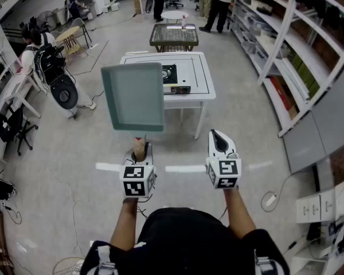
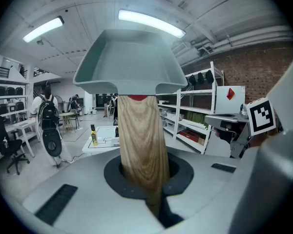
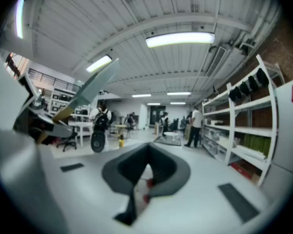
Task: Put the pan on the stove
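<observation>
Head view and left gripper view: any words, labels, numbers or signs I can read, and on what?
No legible words or numbers in any view.
Marker cubes: black-and-white square patterns, no letters.
Bottle on the white table: label too small to read.
White cabinet: red diamond mark, no readable print.

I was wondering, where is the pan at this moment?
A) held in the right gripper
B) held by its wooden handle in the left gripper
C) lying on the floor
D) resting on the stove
B: the left gripper is shut on the wooden handle, holding the pan in the air, short of the stove.
</observation>
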The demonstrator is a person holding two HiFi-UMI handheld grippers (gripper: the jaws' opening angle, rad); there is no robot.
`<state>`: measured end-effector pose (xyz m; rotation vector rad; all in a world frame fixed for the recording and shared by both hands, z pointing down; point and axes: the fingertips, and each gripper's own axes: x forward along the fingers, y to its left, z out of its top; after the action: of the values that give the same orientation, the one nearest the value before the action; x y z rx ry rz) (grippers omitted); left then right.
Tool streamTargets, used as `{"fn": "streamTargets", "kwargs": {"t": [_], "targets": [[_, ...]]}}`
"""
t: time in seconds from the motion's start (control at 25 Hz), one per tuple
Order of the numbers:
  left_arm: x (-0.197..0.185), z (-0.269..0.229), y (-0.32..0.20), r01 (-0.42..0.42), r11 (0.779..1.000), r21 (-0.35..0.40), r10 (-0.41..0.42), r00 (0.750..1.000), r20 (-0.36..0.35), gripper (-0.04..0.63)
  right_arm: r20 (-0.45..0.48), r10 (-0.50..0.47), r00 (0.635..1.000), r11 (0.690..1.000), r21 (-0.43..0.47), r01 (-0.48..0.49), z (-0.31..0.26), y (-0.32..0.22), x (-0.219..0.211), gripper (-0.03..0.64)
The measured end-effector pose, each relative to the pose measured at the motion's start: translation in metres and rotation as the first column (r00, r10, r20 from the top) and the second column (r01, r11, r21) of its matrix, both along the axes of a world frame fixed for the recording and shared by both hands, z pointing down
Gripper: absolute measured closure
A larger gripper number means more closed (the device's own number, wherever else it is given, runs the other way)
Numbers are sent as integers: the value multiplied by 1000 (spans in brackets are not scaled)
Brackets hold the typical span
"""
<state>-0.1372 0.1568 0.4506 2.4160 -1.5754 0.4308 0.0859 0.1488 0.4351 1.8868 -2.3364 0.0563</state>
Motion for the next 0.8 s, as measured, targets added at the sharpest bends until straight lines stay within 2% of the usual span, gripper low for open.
{"fn": "streamTargets", "kwargs": {"t": [0.52,0.8], "targets": [[1,3,-1,-1,1000,-4,1,1000,-15,571,29,-35,999,999,-15,36,4,2,-5,583],[19,9,1,12,1000,-12,-12,1000,-12,571,24,-49,998,999,-18,50,10,4,11,583]]}}
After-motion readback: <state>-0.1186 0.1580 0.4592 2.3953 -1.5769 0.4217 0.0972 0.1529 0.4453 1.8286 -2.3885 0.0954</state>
